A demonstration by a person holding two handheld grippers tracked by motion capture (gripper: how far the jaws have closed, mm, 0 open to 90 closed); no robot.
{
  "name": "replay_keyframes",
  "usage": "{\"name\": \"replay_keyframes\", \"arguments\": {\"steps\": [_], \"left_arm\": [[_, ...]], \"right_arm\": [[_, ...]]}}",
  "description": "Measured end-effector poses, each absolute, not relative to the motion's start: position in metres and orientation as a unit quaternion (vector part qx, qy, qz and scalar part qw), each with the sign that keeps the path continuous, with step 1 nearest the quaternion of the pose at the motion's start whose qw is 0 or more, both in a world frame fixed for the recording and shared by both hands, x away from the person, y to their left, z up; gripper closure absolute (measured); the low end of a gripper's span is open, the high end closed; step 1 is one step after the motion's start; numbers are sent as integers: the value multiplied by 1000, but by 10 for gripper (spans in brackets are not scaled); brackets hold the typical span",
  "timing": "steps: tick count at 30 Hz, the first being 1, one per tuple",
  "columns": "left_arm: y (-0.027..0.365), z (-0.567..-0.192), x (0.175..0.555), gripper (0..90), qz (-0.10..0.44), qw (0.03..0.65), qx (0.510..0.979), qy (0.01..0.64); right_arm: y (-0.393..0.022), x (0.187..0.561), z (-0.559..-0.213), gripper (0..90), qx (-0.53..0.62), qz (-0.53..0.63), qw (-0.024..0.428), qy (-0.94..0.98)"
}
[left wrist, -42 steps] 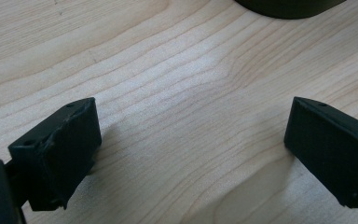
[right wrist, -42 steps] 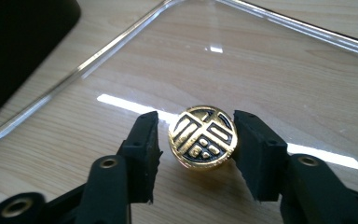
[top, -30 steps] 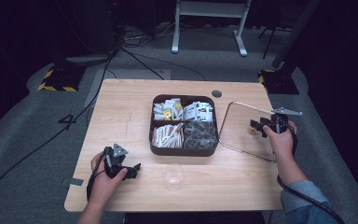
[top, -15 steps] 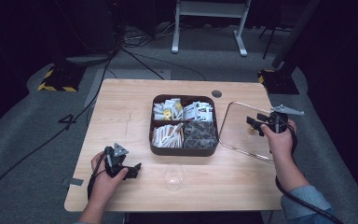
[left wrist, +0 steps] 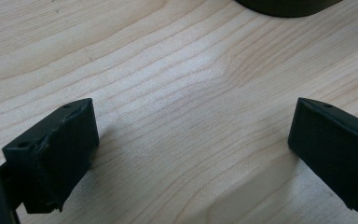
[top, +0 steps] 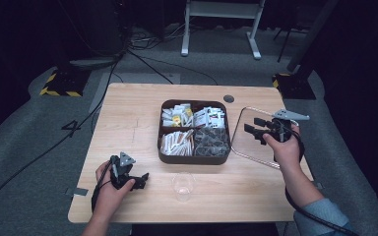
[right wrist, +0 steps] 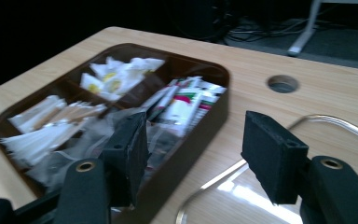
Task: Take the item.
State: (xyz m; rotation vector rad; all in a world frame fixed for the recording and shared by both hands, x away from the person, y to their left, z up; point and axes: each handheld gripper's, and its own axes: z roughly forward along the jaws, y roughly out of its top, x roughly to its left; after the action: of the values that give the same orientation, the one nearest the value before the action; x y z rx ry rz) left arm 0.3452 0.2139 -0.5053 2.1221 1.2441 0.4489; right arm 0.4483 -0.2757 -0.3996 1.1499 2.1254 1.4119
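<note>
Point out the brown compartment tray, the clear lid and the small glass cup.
brown compartment tray [top: 195, 160]: high view, near front wall.
clear lid [top: 256, 151]: high view, near metal-edged rim.
small glass cup [top: 183, 186]: high view, its body.

The light wooden table [top: 128, 123] carries a pale, streaky grain. The dark brown four-compartment tray [top: 195, 158] holds white sachets with yellow marks [top: 176, 115], white packets printed red and green [top: 209, 117], pale tan paper sticks [top: 176, 141] and grey clear-wrapped packets [top: 210, 140]. The clear lid with a silvery rim [top: 256, 147] glints white. Both black two-jaw grippers, left [top: 140, 181] and right [top: 252, 126], are matt.
</note>
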Motion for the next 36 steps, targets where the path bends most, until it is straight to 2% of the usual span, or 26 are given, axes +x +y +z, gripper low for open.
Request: {"name": "replay_keyframes", "arguments": {"steps": [8,17,36], "left_arm": [[214,-505,346,13,166,316,807,470],[214,-505,347,13,166,316,807,469],[214,-505,347,13,166,316,808,469]], "right_arm": [[-244,437,-396,415,358,499,150,775],[-216,429,-403,506,313,480,123,810],[-170,453,-446,595,300,452,85,836]]}}
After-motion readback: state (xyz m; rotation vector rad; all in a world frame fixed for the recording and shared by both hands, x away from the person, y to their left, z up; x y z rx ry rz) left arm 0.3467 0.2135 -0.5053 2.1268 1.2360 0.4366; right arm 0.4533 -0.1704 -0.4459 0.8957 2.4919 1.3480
